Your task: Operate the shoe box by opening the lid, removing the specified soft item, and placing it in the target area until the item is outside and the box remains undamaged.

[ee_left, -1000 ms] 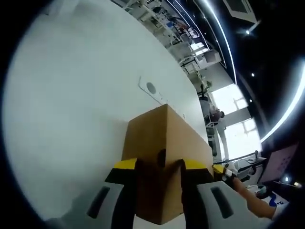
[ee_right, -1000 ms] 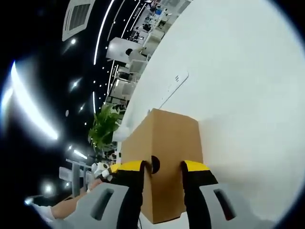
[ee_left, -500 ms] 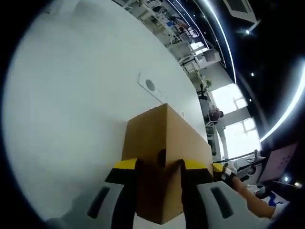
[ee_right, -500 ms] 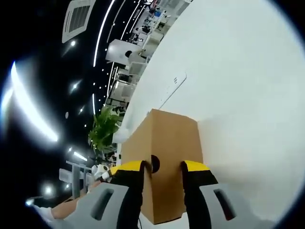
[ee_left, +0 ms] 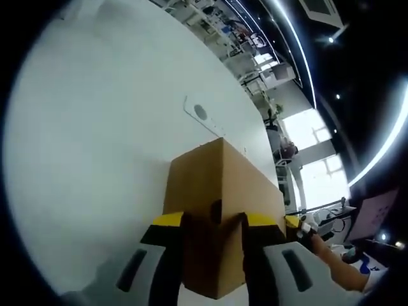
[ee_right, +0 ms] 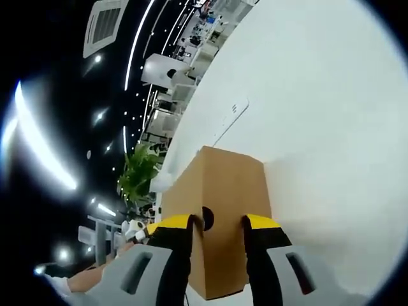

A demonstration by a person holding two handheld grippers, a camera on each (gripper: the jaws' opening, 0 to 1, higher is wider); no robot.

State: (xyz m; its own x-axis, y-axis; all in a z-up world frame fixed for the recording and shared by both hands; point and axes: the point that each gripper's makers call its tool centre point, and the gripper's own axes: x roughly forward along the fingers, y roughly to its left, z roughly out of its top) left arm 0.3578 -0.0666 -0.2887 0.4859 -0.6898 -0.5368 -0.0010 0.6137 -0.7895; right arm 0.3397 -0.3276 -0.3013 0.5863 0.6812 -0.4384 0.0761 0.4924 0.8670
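A broad white table (ee_left: 95, 159) carries a brown cardboard shoe box (ee_left: 220, 185), which stands near the person and well clear of the table's far edge, where a flat white plate with a round mark (ee_left: 201, 116) lies in the surface. The box looks light, stiff but easily dented, with plain, rather slick sides, so I judge it wants a gentle hold at the ends, close to the round finger hole (ee_right: 207, 218) that shows in each end wall. The lid looks closed, and the soft item inside cannot be seen. The left gripper (ee_left: 213, 226) has its yellow-tipped jaws set either side of one end of the box, apparently clasping it; the right gripper (ee_right: 217, 229) straddles the opposite end the same way. How firmly either one squeezes I cannot tell.
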